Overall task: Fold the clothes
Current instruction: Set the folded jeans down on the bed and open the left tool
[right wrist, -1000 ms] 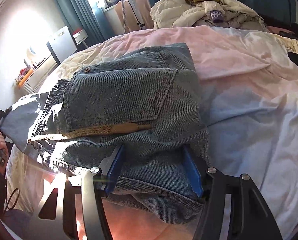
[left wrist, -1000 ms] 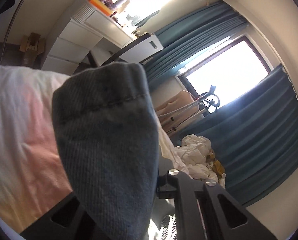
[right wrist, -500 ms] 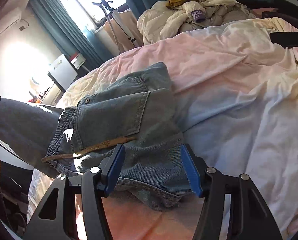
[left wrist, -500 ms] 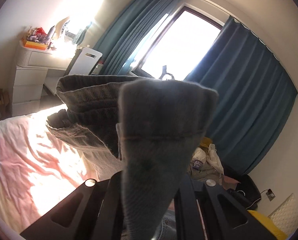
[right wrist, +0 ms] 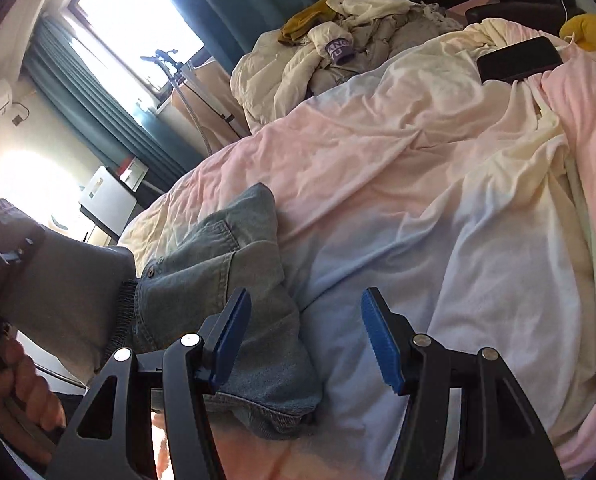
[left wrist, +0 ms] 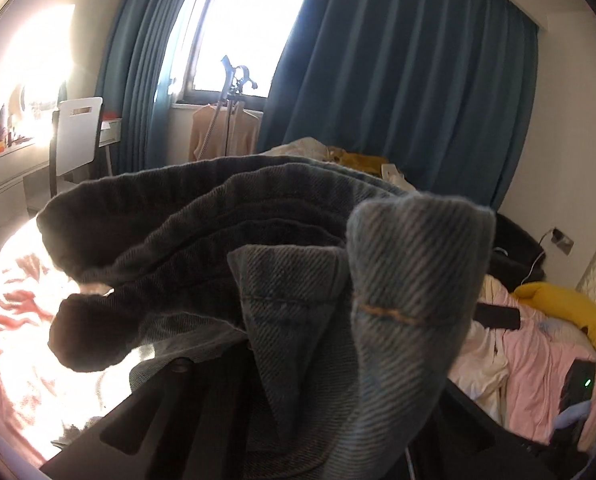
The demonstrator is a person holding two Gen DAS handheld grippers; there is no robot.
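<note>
Blue denim jeans [right wrist: 218,272] lie partly folded on the pink and white bedsheet [right wrist: 438,208], back pocket up. My left gripper [left wrist: 322,344] is shut on a leg hem [left wrist: 410,280] and holds it up in the air, where the bunched denism hides its fingertips. In the right wrist view that lifted leg [right wrist: 70,280] hangs at the far left, above a hand [right wrist: 14,384]. My right gripper [right wrist: 304,336] hovers open over the sheet at the jeans' right edge. Its left blue pad [right wrist: 234,336] is over the denim, and nothing is gripped.
A heap of cream and mustard clothes [right wrist: 338,48] sits at the far side of the bed. A black device [right wrist: 518,60] lies on the sheet near a yellow pillow [left wrist: 570,312]. A steamer stand [left wrist: 234,92], a white chair [left wrist: 78,136] and blue curtains [left wrist: 398,100] stand by the window.
The left gripper swung across with the jeans leg and rolled upright, now facing the window. The right gripper lifted and slid right, off the jeans, which now lie to its left.
</note>
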